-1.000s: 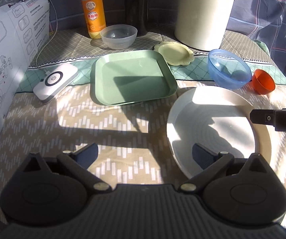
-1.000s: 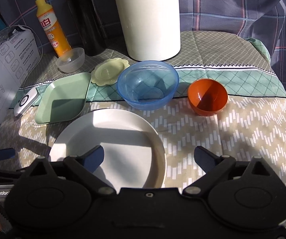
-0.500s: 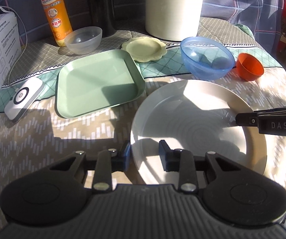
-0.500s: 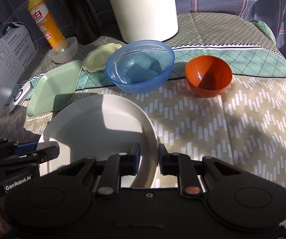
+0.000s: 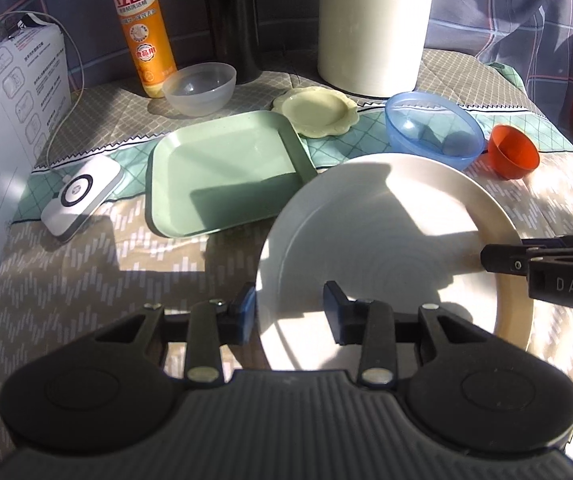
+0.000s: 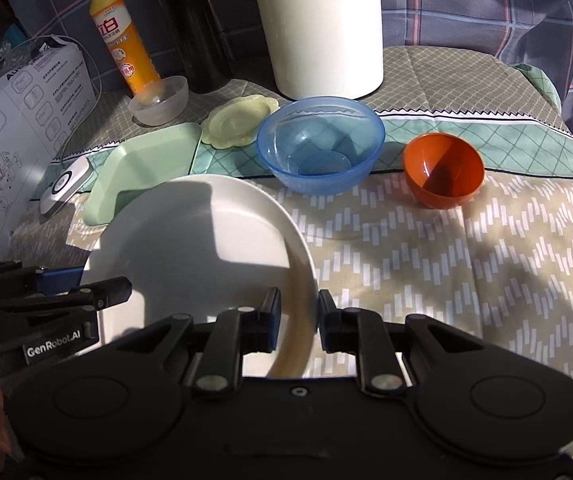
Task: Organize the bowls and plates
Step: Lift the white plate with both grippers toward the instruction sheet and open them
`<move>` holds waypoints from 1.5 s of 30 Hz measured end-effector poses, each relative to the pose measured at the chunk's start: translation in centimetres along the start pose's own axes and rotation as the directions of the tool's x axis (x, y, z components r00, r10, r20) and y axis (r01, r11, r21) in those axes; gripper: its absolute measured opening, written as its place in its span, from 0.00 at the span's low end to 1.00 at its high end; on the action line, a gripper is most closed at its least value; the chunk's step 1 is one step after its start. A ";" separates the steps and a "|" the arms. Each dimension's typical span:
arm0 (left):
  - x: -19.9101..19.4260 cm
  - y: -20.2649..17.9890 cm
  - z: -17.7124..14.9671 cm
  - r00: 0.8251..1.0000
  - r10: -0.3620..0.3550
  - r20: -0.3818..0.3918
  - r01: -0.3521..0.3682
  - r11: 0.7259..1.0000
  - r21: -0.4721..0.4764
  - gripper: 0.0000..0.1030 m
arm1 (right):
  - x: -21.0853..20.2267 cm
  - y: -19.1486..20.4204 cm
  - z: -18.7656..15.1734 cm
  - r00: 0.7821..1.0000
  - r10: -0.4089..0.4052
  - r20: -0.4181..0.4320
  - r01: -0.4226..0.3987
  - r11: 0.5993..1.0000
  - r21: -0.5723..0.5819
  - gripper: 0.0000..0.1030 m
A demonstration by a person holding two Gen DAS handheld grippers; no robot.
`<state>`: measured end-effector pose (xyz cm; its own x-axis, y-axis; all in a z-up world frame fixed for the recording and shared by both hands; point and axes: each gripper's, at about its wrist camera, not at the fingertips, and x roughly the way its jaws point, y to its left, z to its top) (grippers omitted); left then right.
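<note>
My left tongs (image 5: 288, 312) and right tongs (image 6: 298, 320) each grasp opposite rims of the white round plate (image 5: 386, 240), the left set's jaws having just eased slightly wider, the plate tilted above the patterned tabletop (image 6: 446, 260). Just beyond it lie the green square plate (image 5: 222, 168), blue bowl (image 6: 320, 150) and orange bowl (image 6: 442, 170); farther back, a scalloped yellow dish (image 5: 318, 112) and clear bowl (image 5: 200, 88).

Round white plate (image 5: 386, 232) tilted, overlapping green square plate (image 5: 222, 172).
</note>
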<state>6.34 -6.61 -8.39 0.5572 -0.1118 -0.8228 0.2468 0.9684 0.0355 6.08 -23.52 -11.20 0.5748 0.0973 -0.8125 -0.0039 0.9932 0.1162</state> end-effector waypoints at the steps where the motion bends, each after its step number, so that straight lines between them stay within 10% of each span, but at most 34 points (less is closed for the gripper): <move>1: -0.4 0.2 0.0 1.000 0.007 0.006 -0.007 1.000 -0.005 0.34 | -0.4 0.4 0.1 1.000 0.003 0.003 -0.003 1.000 -0.005 0.19; 23: -9.0 14.6 -7.6 0.977 0.210 -0.024 -0.206 0.919 -0.336 0.34 | -1.9 17.4 -0.3 0.975 0.201 -0.090 -0.220 0.923 -0.315 0.19; 45: -6.4 17.2 -11.8 0.980 0.166 -0.109 -0.194 0.913 -0.359 0.34 | 1.8 21.6 -3.1 0.972 0.131 -0.194 -0.198 0.902 -0.384 0.19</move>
<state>-2.30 13.42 -9.21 0.5009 0.0753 -0.8623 -0.1679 0.9857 -0.0115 4.52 -1.68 -11.90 0.3995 0.2367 -0.8856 -0.4311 0.9011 0.0463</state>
